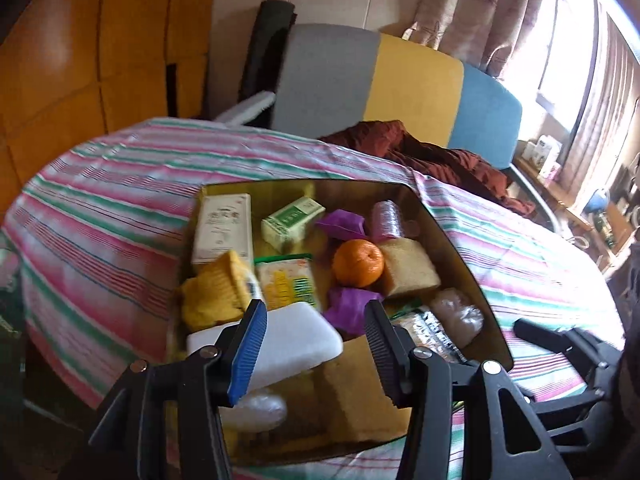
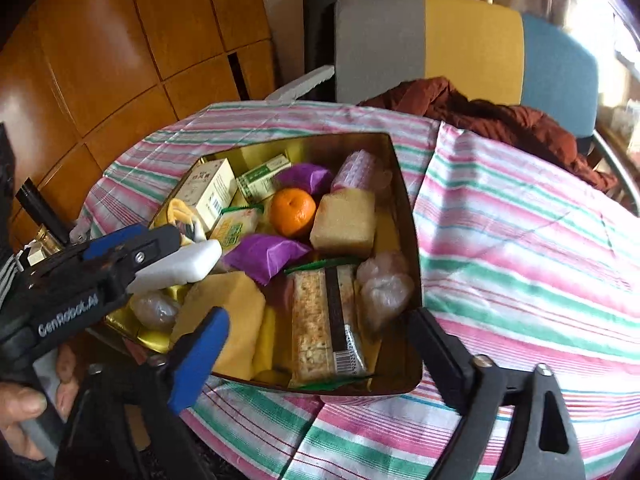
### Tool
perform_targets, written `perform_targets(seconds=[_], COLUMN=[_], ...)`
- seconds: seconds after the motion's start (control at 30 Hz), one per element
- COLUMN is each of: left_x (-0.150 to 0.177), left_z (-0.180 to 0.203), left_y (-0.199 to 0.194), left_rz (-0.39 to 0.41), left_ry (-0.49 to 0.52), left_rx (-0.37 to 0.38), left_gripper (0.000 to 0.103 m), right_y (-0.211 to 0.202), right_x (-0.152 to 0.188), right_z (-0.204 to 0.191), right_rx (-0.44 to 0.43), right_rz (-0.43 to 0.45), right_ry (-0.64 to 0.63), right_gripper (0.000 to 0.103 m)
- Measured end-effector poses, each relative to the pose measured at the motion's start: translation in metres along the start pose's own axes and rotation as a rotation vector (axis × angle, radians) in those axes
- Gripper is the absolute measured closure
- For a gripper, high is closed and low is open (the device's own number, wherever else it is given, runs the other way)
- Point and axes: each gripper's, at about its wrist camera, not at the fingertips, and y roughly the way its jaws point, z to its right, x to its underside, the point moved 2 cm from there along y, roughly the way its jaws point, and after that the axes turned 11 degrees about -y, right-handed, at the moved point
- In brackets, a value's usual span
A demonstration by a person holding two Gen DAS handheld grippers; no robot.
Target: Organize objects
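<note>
- Gold tin [image 2: 404,184] on the striped cloth [image 2: 520,240]: one orange [image 2: 292,211], two purple packets [image 2: 267,255], two sponge blocks [image 2: 345,222].
- White block [image 1: 296,340], smooth and rectangular, at the tin's near-left corner.
- Left gripper [image 1: 316,344] spread wide, block touching one finger; whether it grips, I cannot tell.
- Right gripper [image 2: 320,344] wide, empty.

The left hand-held gripper [image 1: 316,320] is built of black plastic struts with triangular cut-outs, joined by silver screws at the pivots. One finger carries a ribbed blue pad [image 1: 249,350]; the other pad is ribbed and black. In the right wrist view its black body bears the white lettering "GenRobot.AI". The right hand-held gripper [image 2: 320,344] has the same build: black frame, silver screw heads, a blue pad on one finger and a black pad on the other. The person's hand [image 2: 24,408] grips a grey handle at the frame's lower left.
</note>
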Motion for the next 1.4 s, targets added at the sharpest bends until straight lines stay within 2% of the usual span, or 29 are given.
perform_targets(seconds=[0.1, 0.33, 0.4, 0.47, 0.53, 0.63, 0.73, 0.93, 1.03, 1.13, 1.23, 1.33, 1.4], left_x=[0.003, 0.008, 0.009, 0.010, 0.012, 0.015, 0.016, 0.019, 0.017, 0.016, 0.016, 0.013, 0.012], left_z=[0.001, 0.015, 0.019, 0.022, 0.024, 0.022, 0.015, 0.000, 0.001, -0.002, -0.002, -0.007, -0.009], left_y=[-0.010, -0.035, -0.041, -0.047, -0.052, -0.055, -0.053, -0.057, -0.056, -0.058, -0.062, -0.065, -0.064], left_rz=[0.039, 0.126, 0.146, 0.155, 0.172, 0.197, 0.184, 0.188, 0.196, 0.189, 0.203, 0.187, 0.187], left_ry=[0.014, 0.063, 0.058, 0.050, 0.033, 0.028, 0.013, -0.042, -0.013, -0.025, -0.019, -0.053, -0.056], left_rx=[-0.041, -0.101, -0.099, -0.107, -0.100, -0.136, -0.157, -0.098, -0.176, -0.165, -0.184, -0.159, -0.217], left_gripper=[0.048, 0.046, 0.039, 0.026, 0.024, 0.024, 0.024, 0.026, 0.026, 0.026, 0.026, 0.023, 0.022], right_y=[-0.006, -0.020, -0.024, -0.026, -0.027, -0.027, -0.027, -0.032, -0.032, -0.030, -0.029, -0.027, -0.026], right_x=[-0.001, 0.001, 0.002, 0.003, 0.003, 0.005, 0.005, 0.005, 0.004, 0.003, 0.003, 0.003, 0.004], right_z=[-0.001, -0.002, -0.001, 0.000, 0.002, 0.002, 0.002, 0.000, -0.002, -0.004, -0.007, -0.009, -0.011], right_rx=[0.022, 0.117, 0.133, 0.143, 0.148, 0.147, 0.150, 0.174, 0.177, 0.174, 0.169, 0.158, 0.155], right_rz=[0.017, 0.056, 0.068, 0.076, 0.079, 0.077, 0.079, 0.110, 0.109, 0.104, 0.104, 0.106, 0.105], right_ry=[-0.008, -0.020, -0.017, -0.010, -0.007, -0.001, 0.000, 0.004, -0.002, -0.003, -0.008, -0.010, -0.012], right_gripper=[0.000, 0.000, 0.000, 0.000, 0.000, 0.000, 0.000, 0.000, 0.000, 0.000, 0.000, 0.000, 0.000])
